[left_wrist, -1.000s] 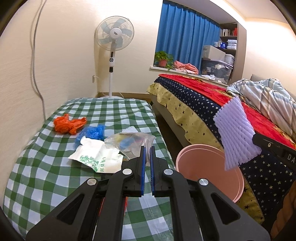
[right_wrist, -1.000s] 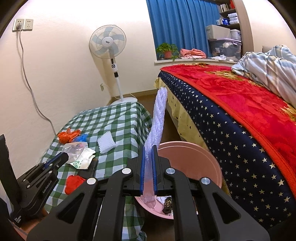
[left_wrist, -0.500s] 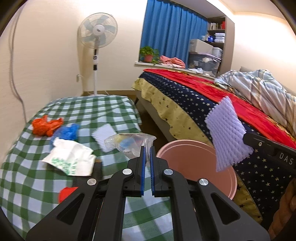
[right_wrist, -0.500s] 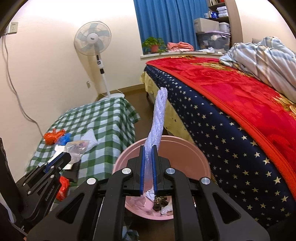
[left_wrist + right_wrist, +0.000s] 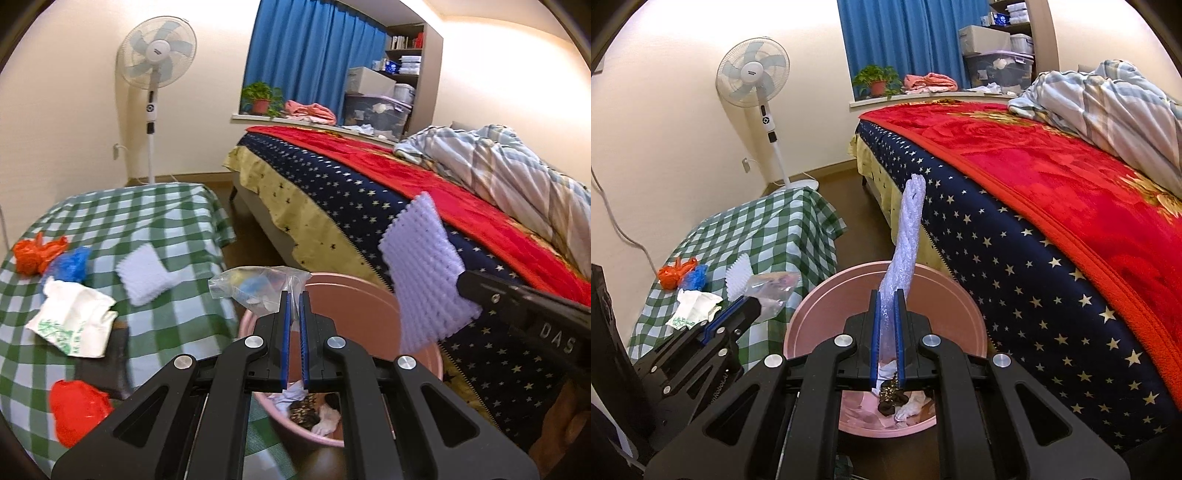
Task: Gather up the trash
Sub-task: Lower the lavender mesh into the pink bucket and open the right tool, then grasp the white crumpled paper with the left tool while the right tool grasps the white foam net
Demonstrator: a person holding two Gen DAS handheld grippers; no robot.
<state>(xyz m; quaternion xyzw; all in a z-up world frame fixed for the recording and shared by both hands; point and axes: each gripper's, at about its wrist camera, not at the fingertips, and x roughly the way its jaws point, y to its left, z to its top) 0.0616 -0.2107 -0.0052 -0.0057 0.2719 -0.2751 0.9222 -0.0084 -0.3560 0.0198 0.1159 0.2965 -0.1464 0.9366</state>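
Note:
My left gripper (image 5: 292, 295) is shut on a clear plastic bag (image 5: 258, 286) and holds it over the near rim of the pink trash bin (image 5: 347, 291). My right gripper (image 5: 887, 295) is shut on a white foam net sleeve (image 5: 905, 243), which stands upright above the bin (image 5: 827, 306); the sleeve also shows in the left wrist view (image 5: 424, 273). Crumpled trash lies at the bin's bottom (image 5: 897, 402). The left gripper and its bag also show in the right wrist view (image 5: 768, 291).
A green checked table (image 5: 162, 206) holds an orange bag (image 5: 37, 251), a blue bag (image 5: 72, 262), a white printed bag (image 5: 74, 321), a white foam net (image 5: 146, 275) and a red bag (image 5: 77, 410). A bed (image 5: 369, 184) stands right; a fan (image 5: 155, 66) behind.
Both grippers have moved toward the pink bin with their loads. The clear bag is now over the bin's rim and the foam sleeve is above the bin's opening.

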